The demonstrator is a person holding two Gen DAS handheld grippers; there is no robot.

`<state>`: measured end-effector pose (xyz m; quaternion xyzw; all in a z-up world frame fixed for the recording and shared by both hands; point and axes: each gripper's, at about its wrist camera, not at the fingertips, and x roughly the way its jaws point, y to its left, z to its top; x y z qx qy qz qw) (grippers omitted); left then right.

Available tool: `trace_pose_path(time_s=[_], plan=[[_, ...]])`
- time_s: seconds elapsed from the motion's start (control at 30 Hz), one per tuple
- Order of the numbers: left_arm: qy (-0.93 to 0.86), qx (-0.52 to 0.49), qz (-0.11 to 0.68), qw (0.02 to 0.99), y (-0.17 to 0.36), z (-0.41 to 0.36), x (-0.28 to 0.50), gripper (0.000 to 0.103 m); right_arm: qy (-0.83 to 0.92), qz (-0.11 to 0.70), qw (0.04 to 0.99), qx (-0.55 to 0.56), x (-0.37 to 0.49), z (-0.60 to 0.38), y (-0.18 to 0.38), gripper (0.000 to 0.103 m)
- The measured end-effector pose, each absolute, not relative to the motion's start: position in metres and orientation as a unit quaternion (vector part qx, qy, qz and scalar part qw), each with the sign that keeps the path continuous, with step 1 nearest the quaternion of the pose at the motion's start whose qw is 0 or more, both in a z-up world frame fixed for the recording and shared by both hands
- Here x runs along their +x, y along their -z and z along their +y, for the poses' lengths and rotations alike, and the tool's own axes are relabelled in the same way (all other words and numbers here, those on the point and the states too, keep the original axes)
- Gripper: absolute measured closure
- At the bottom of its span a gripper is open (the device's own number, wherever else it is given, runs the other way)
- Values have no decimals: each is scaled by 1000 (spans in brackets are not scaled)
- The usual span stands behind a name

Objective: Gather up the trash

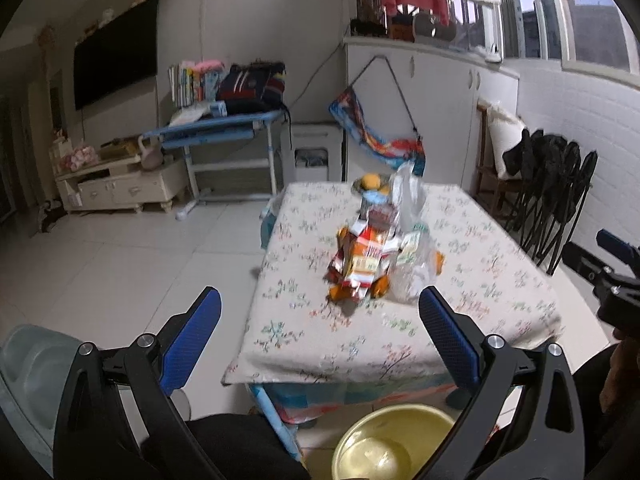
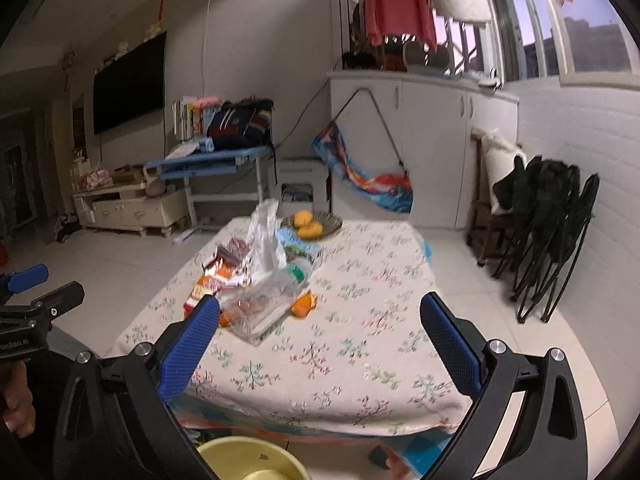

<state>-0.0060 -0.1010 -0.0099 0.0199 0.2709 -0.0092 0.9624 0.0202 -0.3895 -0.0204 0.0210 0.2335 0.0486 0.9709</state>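
A pile of trash lies on the floral tablecloth [image 1: 480, 280]: red-and-orange snack wrappers [image 1: 360, 260], orange peels [image 1: 340, 292] and a crumpled clear plastic bag [image 1: 416, 276]. In the right wrist view the wrappers [image 2: 216, 280], the clear bag [image 2: 264, 296] and a peel [image 2: 304, 304] lie left of the cloth's middle [image 2: 360, 340]. My left gripper [image 1: 320, 308] is open and empty, held short of the table's near edge. My right gripper [image 2: 320, 316] is open and empty above the near part of the table. A yellow basin [image 1: 384, 440] stands on the floor under the near edge; it also shows in the right wrist view [image 2: 248, 460].
A dish of yellow fruit [image 2: 312, 222] sits at the table's far end. Folded black chairs [image 2: 548, 232] lean on the right wall. A blue desk [image 1: 216, 132] and a white TV cabinet [image 1: 120, 188] stand at the back left, past tiled floor.
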Motion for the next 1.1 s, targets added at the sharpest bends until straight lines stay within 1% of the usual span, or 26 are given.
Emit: trace_pose_path(time_s=[0.13, 0.33, 0.53, 0.73, 0.97, 1.1], plan=[[20, 19, 279, 960, 14, -100, 11, 7, -70, 248, 966, 25, 31, -389, 22, 7], [29, 20, 289, 957, 20, -104, 46, 7, -84, 296, 950, 52, 66, -393, 36, 7], [34, 7, 331, 943, 39, -108, 91, 7, -85, 326, 938, 80, 87, -399, 47, 7], [40, 14, 337, 941, 42, -121, 129, 7, -92, 348, 928, 97, 106, -400, 52, 7], [49, 16, 390, 919, 67, -134, 178, 7, -89, 368, 918, 113, 124, -402, 62, 7], [51, 18, 406, 912, 77, -140, 200, 8, -86, 387, 910, 119, 134, -403, 70, 7]])
